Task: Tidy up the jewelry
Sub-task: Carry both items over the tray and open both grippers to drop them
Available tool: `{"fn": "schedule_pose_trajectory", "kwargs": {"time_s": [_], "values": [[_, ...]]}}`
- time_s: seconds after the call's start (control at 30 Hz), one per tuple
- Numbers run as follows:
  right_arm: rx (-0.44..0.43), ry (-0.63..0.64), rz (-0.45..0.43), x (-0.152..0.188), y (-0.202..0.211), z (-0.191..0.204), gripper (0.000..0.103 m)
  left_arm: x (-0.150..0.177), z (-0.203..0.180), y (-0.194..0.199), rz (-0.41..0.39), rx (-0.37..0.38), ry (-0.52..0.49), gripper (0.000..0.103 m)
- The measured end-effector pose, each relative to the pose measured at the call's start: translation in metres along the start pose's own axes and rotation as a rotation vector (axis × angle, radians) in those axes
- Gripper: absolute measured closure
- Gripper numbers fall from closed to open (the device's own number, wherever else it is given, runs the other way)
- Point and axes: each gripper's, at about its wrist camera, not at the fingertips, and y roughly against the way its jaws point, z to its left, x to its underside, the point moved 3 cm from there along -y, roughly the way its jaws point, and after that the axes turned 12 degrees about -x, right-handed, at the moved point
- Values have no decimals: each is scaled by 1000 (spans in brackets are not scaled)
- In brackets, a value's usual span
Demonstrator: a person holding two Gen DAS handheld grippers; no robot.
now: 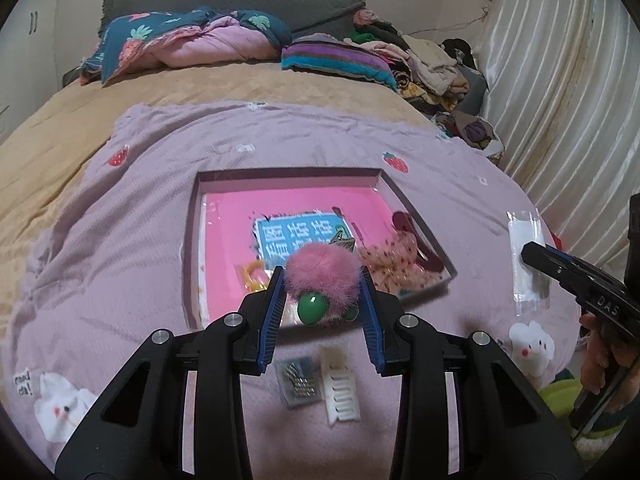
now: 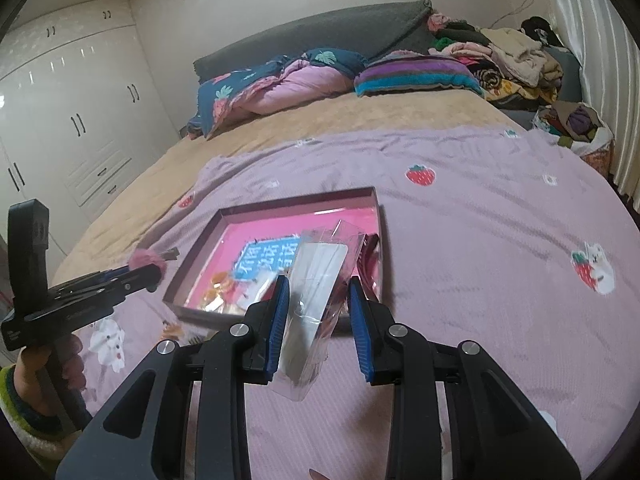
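Pink fluff fills the centre of the left wrist view, where a pink pompom hair clip (image 1: 322,274) with a green bead (image 1: 313,309) under it is clamped between the blue pads of the left gripper (image 1: 323,292), above the near edge of the shallow box (image 1: 416,216). In the right wrist view a clear plastic packet (image 2: 316,292) with a white card inside is seen between the blue pads of the right gripper (image 2: 318,312); the jaws are drawn close, the left pad is touching the packet, and the packet is carried clear of the bedding, in front of the box's near right corner. The box, dark-rimmed with a pink floor, is placed in the middle of both views on a lilac blanket (image 1: 120,248) printed with strawberries and white rabbits. Inside it a blue printed label (image 1: 298,236), a yellow ring-shaped piece (image 1: 254,274) at lower left and a heap of reddish speckled items (image 1: 394,260) at right can be made out. Below the left gripper, on the blanket, a small packet of silvery pieces (image 1: 300,380) and a white comb-like piece (image 1: 342,384) are laid side by side. Another clear packet (image 1: 528,256) is seen at the right edge of the left wrist view, just beyond the right gripper's tip. A tan bedspread (image 2: 180,168), folded quilts (image 2: 280,84) and a striped pillow (image 2: 416,74) are found toward the top, and white wardrobes (image 2: 72,100) at upper left of the right wrist view.
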Motion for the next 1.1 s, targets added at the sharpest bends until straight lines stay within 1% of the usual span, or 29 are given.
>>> {"fn": "schedule_pose_trajectory", "kwargs": {"time_s": [0.17,0.4,0.73,0.93,1.1], "values": [[-7,15,-3,-14,-7,3,74,-13,9,-6,-4,-12,13,76],[-21,44,5,-34,-23,11,74,-23,22,-20,11,-29,34,76],[-44,89,44,-54,-59,26,74,-25,35,-40,41,-47,43,76],[-43,113,85,-57,-87,32,74,-22,45,-56,69,-60,57,76],[-37,116,139,-49,-112,31,74,-19,53,-67,89,-64,67,76]]}}
